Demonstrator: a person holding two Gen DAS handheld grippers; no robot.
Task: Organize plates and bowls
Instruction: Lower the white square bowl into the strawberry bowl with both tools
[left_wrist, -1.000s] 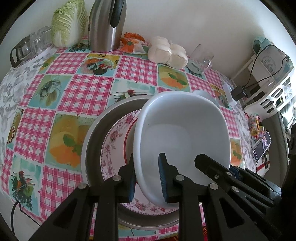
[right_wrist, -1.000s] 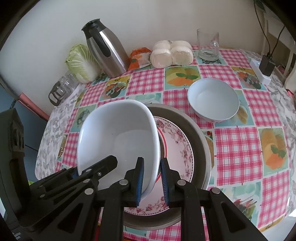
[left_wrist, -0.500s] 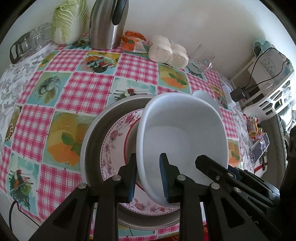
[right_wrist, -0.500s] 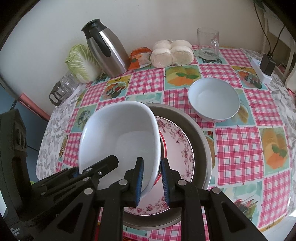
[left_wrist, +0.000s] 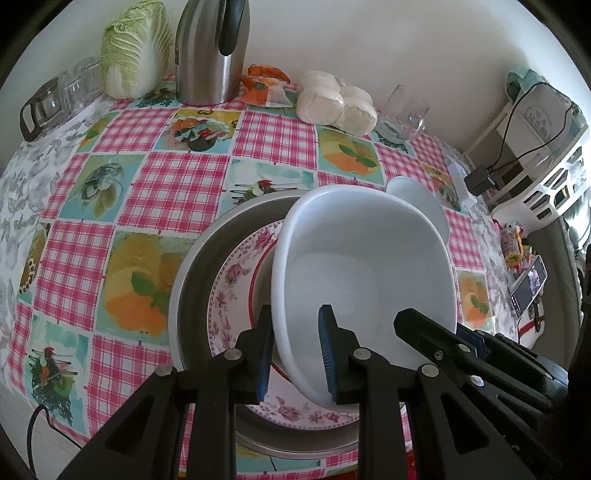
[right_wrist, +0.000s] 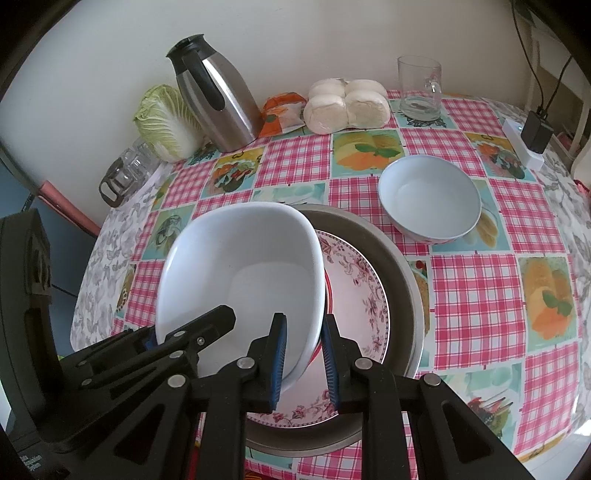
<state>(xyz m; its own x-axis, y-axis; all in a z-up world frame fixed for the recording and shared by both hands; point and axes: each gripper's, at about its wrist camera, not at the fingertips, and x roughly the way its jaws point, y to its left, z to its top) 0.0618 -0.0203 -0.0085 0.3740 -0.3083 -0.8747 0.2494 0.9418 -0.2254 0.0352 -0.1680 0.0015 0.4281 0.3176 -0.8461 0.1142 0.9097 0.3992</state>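
Above the flowered plate (right_wrist: 364, 295) in the grey metal pan (right_wrist: 400, 273), both my left gripper (left_wrist: 295, 350) and right gripper (right_wrist: 303, 363) jaws pinch the deep white squarish bowl's (right_wrist: 243, 280) rim at six o'clock.

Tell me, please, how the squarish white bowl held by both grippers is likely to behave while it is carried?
The squarish white bowl looks rigid and glossy, so its rim may slip between the pads. The left gripper and right gripper pinch opposite edges, which probably limits tipping. It looks like ceramic or glass, so it could chip if dropped onto the floral plate.
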